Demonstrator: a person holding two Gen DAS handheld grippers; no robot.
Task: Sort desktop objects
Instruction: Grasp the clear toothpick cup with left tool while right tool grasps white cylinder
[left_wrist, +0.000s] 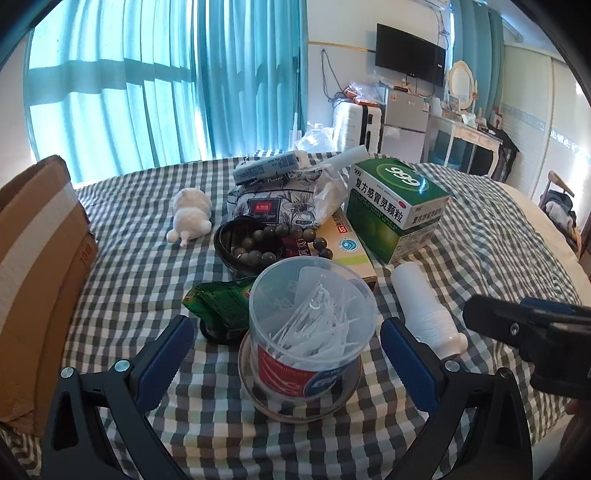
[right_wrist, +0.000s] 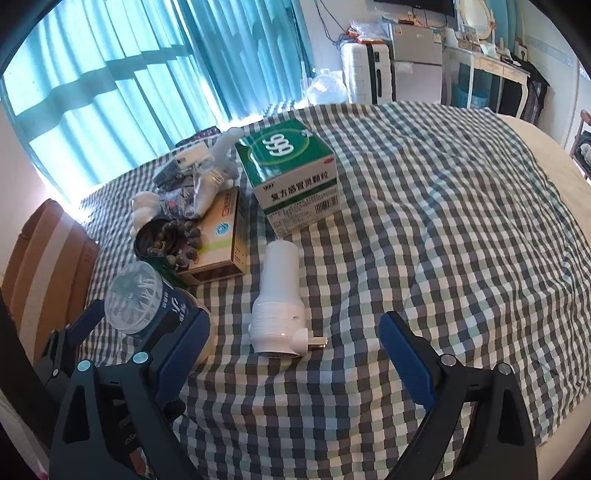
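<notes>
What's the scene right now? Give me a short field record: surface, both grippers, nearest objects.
surface: checked cloth
left gripper: open, straddling the clear floss-pick tub, pads apart from it
right gripper: open, holding nothing
in front of right gripper: white plug-in device, lying on its side
behind: green 999 box, bead bracelet over black dish
left edge: cardboard box

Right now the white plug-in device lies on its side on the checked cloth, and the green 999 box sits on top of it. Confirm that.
Not quite. The white plug-in device does lie on its side on the checked cloth, but the green 999 box rests on the cloth beyond it, apart, not on top. The right wrist view shows this.
</notes>
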